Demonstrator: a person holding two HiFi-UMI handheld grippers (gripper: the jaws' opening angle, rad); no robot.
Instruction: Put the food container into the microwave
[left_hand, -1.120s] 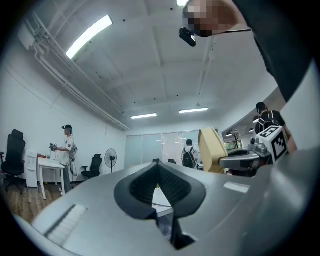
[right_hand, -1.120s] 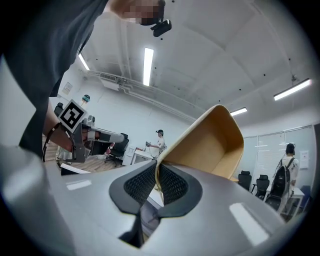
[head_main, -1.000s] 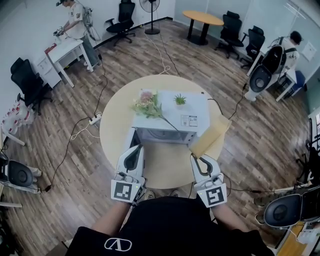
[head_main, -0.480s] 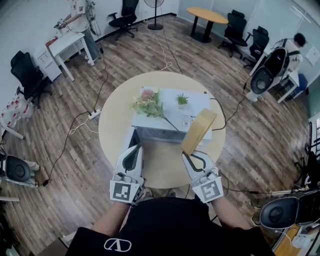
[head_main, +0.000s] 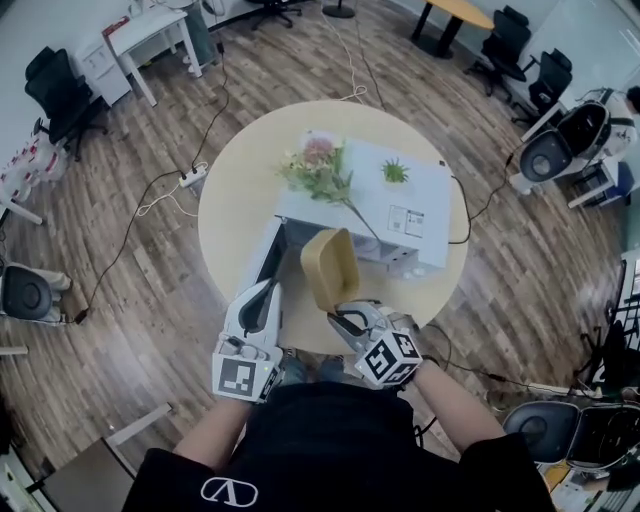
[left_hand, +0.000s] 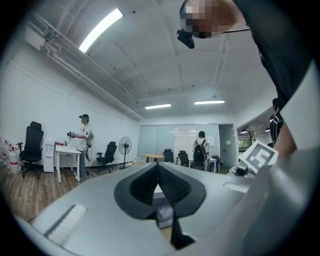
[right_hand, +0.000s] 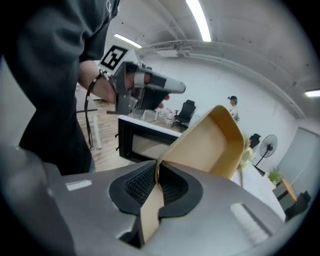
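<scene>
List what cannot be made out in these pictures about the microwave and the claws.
1. Microwave inside: head view, its own top and the food container cover the opening; right gripper view shows only the open door.
2. Label on the microwave top: head view, print too small.
3. Left claw and door: head view, contact too small to tell; left gripper view shows only the room beyond.

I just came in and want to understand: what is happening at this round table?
A person holds a gripper in each hand at a table that bears a microwave with its door open. The right gripper is shut on the wall of a tan food container, tilted in front of the opening, not yet inside. The left gripper, jaws together and empty, hovers beside the door.
</scene>
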